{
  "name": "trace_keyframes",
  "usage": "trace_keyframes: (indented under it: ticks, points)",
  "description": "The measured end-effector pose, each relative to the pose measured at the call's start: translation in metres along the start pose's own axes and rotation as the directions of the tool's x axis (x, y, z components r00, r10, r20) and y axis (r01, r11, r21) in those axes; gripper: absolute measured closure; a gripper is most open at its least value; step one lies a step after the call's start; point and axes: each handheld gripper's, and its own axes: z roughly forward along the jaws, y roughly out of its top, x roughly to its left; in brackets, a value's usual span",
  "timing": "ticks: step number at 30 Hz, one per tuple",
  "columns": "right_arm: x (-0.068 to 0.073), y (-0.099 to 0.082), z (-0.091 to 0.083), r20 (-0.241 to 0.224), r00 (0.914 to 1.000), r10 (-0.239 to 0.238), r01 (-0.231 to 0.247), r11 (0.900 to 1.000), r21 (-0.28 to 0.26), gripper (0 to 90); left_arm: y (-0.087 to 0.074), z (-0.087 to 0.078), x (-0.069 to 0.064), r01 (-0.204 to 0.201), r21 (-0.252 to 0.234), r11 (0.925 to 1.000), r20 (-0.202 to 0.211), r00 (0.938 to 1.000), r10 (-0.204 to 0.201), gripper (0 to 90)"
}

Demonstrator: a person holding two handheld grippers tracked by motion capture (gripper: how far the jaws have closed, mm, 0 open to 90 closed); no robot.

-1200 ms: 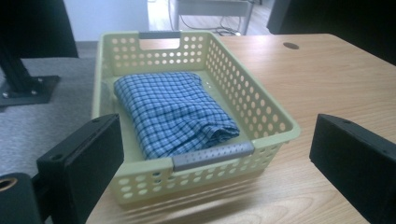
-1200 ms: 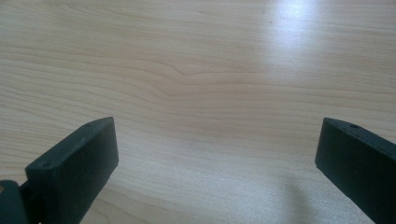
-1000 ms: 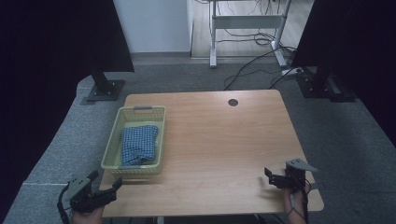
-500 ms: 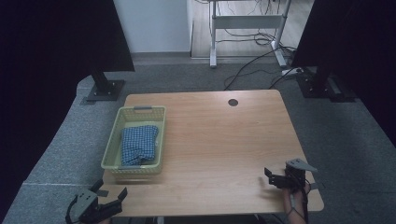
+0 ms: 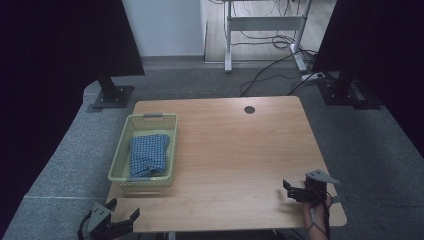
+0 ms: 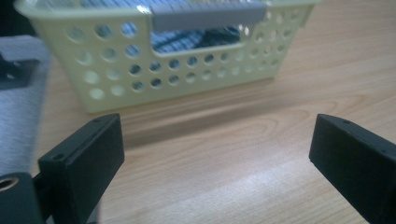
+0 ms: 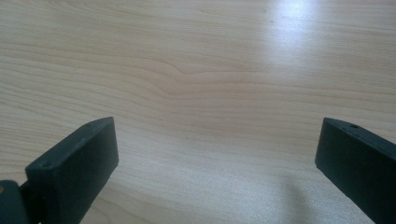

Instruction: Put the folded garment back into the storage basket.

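A pale yellow perforated basket [image 5: 171, 150] stands on the left side of the wooden table [image 5: 235, 150], and a folded blue checked cloth [image 5: 148, 154] lies inside it. My left gripper [image 5: 124, 216] is at the table's near left corner, just in front of the basket, open and empty. From the left gripper view the basket [image 6: 116, 84] stands close ahead, with the cloth [image 6: 187, 39] seen through its handle hole. My right gripper [image 5: 287, 189] rests open over the near right part of the table, with bare wood [image 7: 196, 84] between its jaws.
A round cable hole [image 5: 249, 109] lies near the table's far edge. Grey carpet surrounds the table. Black stands [image 5: 112, 95] rise at the back left and right, and a desk frame with cables [image 5: 260, 30] is behind.
My left gripper has moved right from beside the table's left edge to the near left corner, in front of the basket. The right gripper has stayed in place.
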Motion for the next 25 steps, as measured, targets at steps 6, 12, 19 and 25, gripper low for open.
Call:
trace_keyframes:
  ticks: [6,12,19,25]
  points:
    - [-0.0003,0.0,-0.0001,-0.005,1.0,0.001,-0.001,1.0,-0.001,0.0,-0.0003,0.0049,0.0004,-0.002,0.015,0.9999,0.021,0.9998,0.002,4.1]
    - [-0.0003,0.0,0.0,-0.008,1.0,0.001,-0.001,1.0,0.001,0.0,-0.0007,0.005,-0.0001,-0.01,0.025,0.9996,-0.013,0.9999,0.01,4.6]
    - [-0.0001,0.0002,0.0003,-0.011,0.9999,-0.002,0.002,1.0,0.005,0.0,-0.0003,0.008,-0.0028,-0.035,0.049,0.9982,-0.027,0.999,0.036,4.7]
    - [0.0003,0.0003,0.0008,-0.007,1.0,-0.007,0.007,0.9999,0.01,0.0,-0.0007,0.0092,0.0004,-0.01,0.053,0.9985,-0.017,0.9998,0.011,4.4]
